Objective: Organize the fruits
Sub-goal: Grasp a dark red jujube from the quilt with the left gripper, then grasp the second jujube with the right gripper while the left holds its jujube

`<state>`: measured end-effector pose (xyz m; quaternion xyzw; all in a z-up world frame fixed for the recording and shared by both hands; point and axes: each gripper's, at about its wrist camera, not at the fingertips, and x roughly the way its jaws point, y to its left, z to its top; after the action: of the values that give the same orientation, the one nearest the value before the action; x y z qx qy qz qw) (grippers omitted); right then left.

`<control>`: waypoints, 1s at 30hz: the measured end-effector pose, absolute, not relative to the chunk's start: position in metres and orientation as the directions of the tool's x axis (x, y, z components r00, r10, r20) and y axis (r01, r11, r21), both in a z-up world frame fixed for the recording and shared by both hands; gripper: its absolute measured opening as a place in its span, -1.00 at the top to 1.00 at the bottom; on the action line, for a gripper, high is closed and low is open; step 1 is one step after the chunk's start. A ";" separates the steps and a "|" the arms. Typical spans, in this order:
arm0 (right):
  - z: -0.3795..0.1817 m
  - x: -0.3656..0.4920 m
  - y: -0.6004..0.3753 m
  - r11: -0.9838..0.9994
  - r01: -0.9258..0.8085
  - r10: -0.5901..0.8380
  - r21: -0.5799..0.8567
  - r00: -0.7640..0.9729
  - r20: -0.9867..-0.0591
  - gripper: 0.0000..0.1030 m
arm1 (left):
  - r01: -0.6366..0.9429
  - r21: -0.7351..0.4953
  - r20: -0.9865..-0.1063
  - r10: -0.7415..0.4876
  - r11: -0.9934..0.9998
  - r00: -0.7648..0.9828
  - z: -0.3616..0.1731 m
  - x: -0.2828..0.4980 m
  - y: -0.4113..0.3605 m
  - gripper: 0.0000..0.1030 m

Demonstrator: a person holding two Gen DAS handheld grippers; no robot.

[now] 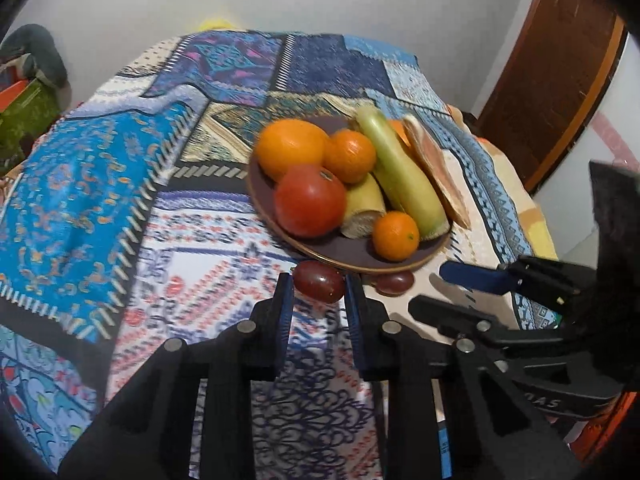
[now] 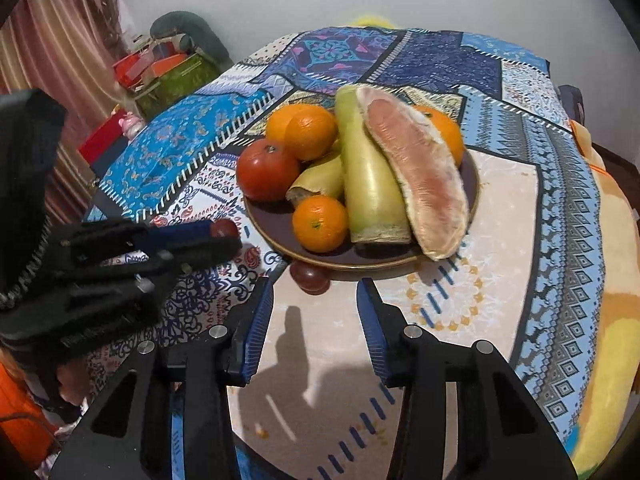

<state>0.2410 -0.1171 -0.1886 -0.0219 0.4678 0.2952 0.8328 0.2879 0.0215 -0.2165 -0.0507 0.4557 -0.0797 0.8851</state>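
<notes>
The left gripper [image 1: 319, 289] clamps a dark red fruit [image 1: 319, 286] at lower centre, just below the plate [image 1: 352, 258] of piled fruit, while the right gripper [image 2: 316, 300] hovers wide open before a second red fruit [image 2: 310, 276].

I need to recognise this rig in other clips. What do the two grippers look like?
Both the left gripper and the right gripper are matte black plastic linkages with round silver pivot pins and ribbed blue fingers. White lettering marks the right gripper's body.
</notes>
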 end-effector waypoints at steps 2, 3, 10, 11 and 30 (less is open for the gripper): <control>-0.193 0.242 -0.112 0.823 -0.516 0.468 0.239 0.376 -0.800 0.22 | 0.081 -0.165 -0.794 -0.181 0.983 0.580 -0.214 0.288 0.030 0.51; -0.195 0.243 -0.110 0.823 -0.517 0.465 0.237 0.372 -0.803 0.22 | 0.074 -0.167 -0.793 -0.178 0.983 0.583 -0.213 0.288 0.032 0.51; -0.205 0.249 -0.100 0.826 -0.513 0.455 0.232 0.365 -0.812 0.22 | 0.053 -0.169 -0.789 -0.167 0.984 0.591 -0.214 0.288 0.049 0.51; -0.205 0.250 -0.099 0.828 -0.513 0.451 0.227 0.368 -0.813 0.25 | 0.052 -0.170 -0.789 -0.168 0.984 0.590 -0.214 0.289 0.049 0.51; -0.185 0.241 -0.129 0.840 -0.493 0.456 0.224 0.421 -0.784 0.56 | 0.118 -0.184 -0.781 -0.218 0.976 0.585 -0.212 0.299 0.021 0.51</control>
<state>0.2415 -0.1288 -0.1848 -0.0200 0.4582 0.2817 0.8428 0.2987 0.0207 -0.2120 -0.0560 0.4456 -0.0947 0.8884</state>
